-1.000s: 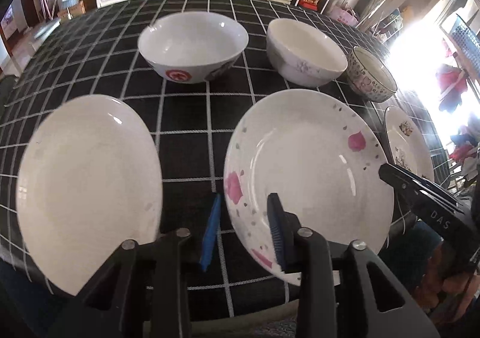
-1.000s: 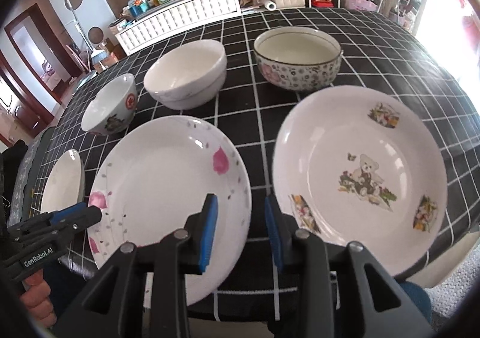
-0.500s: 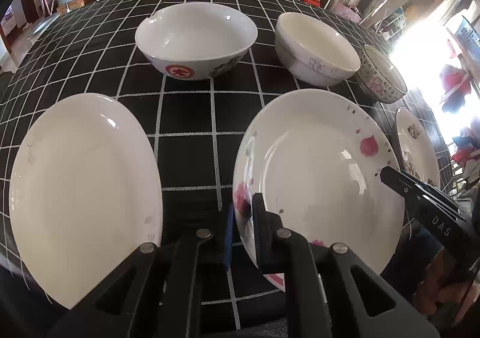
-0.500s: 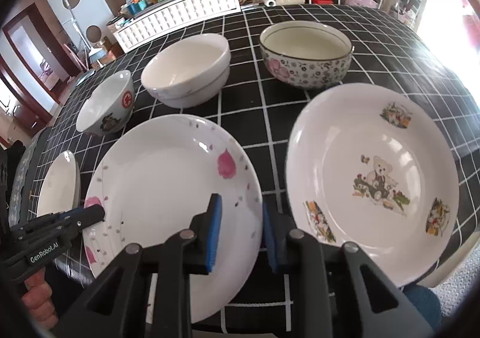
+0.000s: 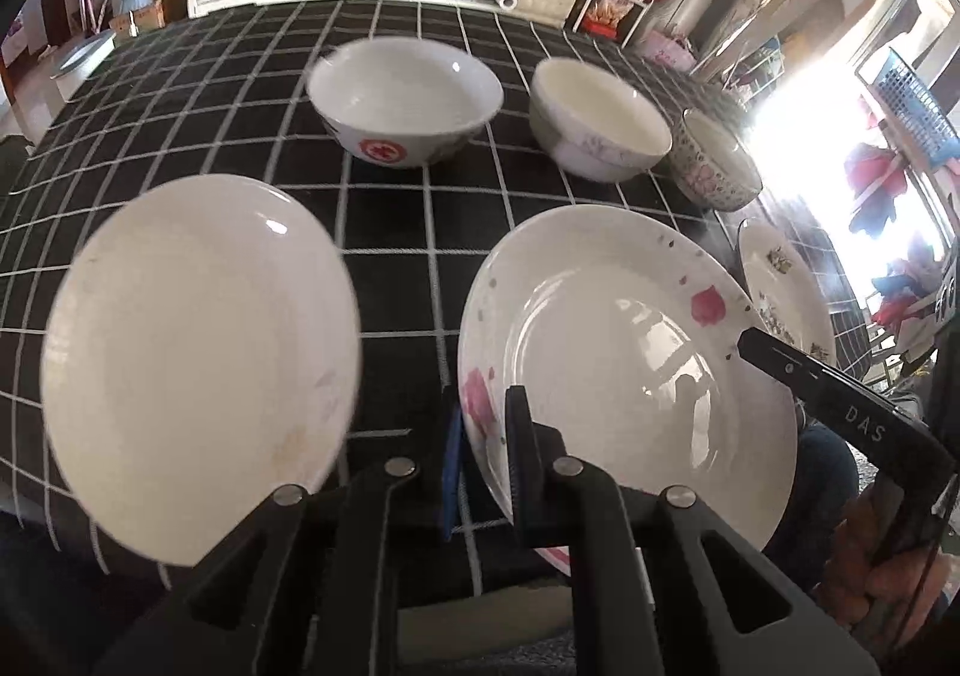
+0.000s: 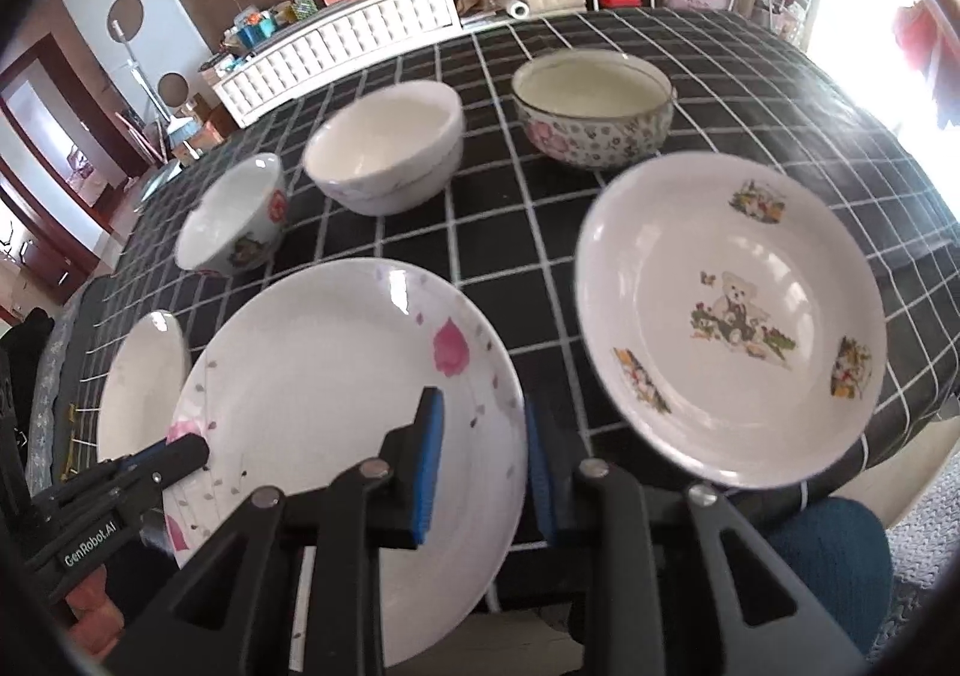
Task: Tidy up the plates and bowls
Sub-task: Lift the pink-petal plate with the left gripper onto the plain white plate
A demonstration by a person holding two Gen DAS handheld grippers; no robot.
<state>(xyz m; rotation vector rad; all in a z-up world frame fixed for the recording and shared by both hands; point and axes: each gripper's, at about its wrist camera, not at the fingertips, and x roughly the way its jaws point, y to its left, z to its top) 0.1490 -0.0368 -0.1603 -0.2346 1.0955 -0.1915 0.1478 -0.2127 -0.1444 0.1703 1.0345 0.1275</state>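
Now pink-flowered plate [image 5: 630,352] rims clamped, both hand-held grippers

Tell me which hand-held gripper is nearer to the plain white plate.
Left. The left hand-held gripper grips the pink-flower plate beside the plain white plate; the right hand-held gripper is at that plate's far edge.

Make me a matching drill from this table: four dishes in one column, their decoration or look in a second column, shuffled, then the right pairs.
Dishes
1. middle plate
2. right-hand plate
3. left-hand plate
4. left-hand bowl

Look
A. plain white, no pattern
B. teddy bear picture in the centre
C. red round mark on the outside
D. pink petals near the rim

Pairs: 1-D, 2-B, 3-A, 4-C
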